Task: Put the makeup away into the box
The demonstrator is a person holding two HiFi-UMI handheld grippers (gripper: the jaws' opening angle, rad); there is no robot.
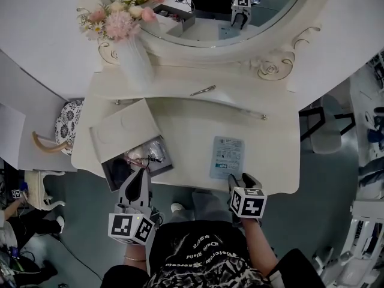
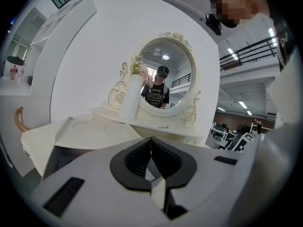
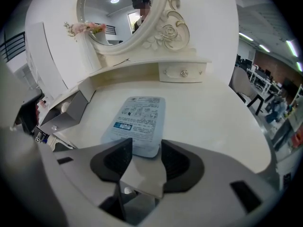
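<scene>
Blue flat packet (image 1: 227, 156) with printed label lies face up on the cream dressing table (image 1: 180, 131), near the front edge, right of centre.

Right gripper (image 1: 240, 176) is tilted steeply down over the packet's near end. In the right gripper view its jaws stand apart, with that end of the packet (image 3: 137, 119) between the pads (image 3: 124, 155). The left pad covers the packet's near left corner. Contact not confirmed: the pads look just clear of it, no clamp seen.

Left gripper (image 1: 140, 174): jaws closed together, nothing between them (left gripper view). It points almost level and its tips sit over the front of the open box (image 1: 117, 171).

The box sits at the table's left front corner, well apart from the packet, with bare tabletop between them. Its lid (image 1: 126, 129) is folded back. Inside are small items, one pinkish, one clear or silvery, too small to name.

Surroundings:
- Oval mirror (image 1: 204, 17) with carved frame stands at the back
- White vase (image 1: 135, 62) of pink flowers (image 1: 120, 14) is left of the mirror
- Slim metallic stick (image 1: 203, 90) lies on the raised shelf
- Drawer knob (image 3: 183, 73) shows under that shelf
- Chair with patterned seat (image 1: 67, 125) stands left of the table
</scene>
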